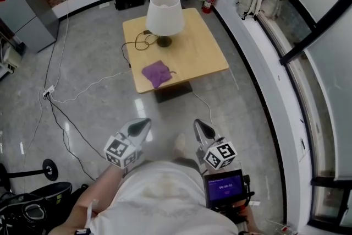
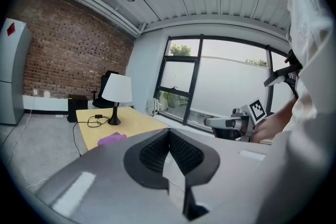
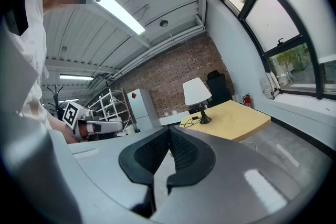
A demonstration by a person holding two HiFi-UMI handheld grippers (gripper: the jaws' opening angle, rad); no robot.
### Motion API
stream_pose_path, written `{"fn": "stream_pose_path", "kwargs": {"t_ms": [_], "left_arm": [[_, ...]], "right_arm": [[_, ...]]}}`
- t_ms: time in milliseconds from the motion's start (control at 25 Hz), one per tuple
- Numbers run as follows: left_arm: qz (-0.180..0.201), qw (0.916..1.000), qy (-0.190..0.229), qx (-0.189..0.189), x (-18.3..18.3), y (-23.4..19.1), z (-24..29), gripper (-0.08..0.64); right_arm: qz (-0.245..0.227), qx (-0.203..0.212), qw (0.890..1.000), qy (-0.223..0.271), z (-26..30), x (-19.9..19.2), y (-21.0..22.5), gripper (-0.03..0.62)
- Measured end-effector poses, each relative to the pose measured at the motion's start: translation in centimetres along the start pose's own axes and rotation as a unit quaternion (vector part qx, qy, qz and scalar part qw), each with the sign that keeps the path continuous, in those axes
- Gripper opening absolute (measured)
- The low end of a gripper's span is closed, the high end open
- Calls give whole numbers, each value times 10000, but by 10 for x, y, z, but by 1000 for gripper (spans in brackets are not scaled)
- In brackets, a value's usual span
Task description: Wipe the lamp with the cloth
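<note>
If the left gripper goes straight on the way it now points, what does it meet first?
Probably nothing soon: the shut left gripper aims just right of the square light wooden table, toward the white wall under the window. Depth is unclear.

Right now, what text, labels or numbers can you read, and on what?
No text reads clearly.
Small lit screen: lines too small to read.
Marker cubes: square patterns only, no letters.
Grey cabinet: red diamond sign, no words visible.
Fire extinguisher: label too small.
</note>
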State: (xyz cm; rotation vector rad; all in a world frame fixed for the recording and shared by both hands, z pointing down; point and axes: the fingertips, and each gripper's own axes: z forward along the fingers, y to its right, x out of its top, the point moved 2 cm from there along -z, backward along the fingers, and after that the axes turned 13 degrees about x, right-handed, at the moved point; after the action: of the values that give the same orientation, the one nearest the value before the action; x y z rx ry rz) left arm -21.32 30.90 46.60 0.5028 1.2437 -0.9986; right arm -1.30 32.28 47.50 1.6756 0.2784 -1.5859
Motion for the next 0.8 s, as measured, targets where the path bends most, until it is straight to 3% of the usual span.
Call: {"fn": "stream_pose_path", "kwargs": {"t_ms": [800], "left_arm": [[9, 9975, -86, 699, 35, 1, 109, 2]], "right_arm": [[6, 606, 9981, -125, 35, 46, 117, 11]]}}
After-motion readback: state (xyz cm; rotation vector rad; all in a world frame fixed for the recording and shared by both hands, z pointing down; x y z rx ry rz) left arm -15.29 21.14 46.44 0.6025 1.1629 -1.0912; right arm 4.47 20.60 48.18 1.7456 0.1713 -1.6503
